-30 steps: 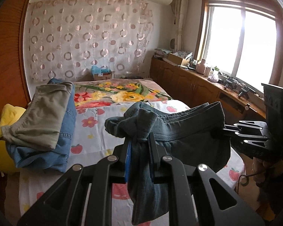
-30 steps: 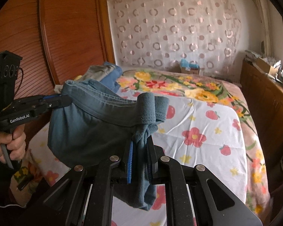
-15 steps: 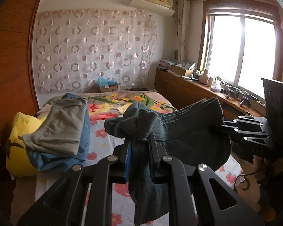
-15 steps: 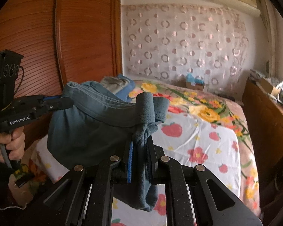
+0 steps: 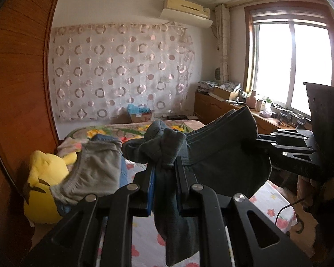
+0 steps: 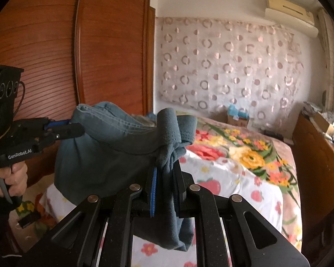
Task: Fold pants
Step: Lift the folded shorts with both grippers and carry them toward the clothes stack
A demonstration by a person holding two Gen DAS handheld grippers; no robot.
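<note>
Bedroom: dotted curtain [image 5: 120, 75] is hanging on the far wall, behind the bed [image 6: 240, 166]; a window [image 5: 291, 66] is glowing to the bed's right in the left view.
Bed: a floral sheet is covering it; it is lying below both grippers.
Pants: the blue-grey pants [image 6: 113, 155] are hanging in the air above the near end of the bed, stretched by the waistband between the two grippers, with cloth drooping below each grip.
Left gripper: the left gripper [image 5: 165, 171] is clenching a bunched end of the waistband; fabric is bulging above its fingers [image 5: 180, 173] and trailing down beneath them.
Right gripper: the right gripper [image 6: 165, 173] is pinching the other end of the waistband, a rolled fold sitting above its fingers [image 6: 177, 175].
Hand: a hand [image 6: 10, 178] is gripping the left gripper's handle, to the left of the bed in the right view.
Stack: folded clothes [image 5: 95, 173], grey on blue, are lying on the bed's left side.
Toy: a yellow plush [image 5: 44, 184] is sitting just left of the stack, touching it.
Wardrobe: wooden doors [image 6: 62, 53] are standing left of the bed.
</note>
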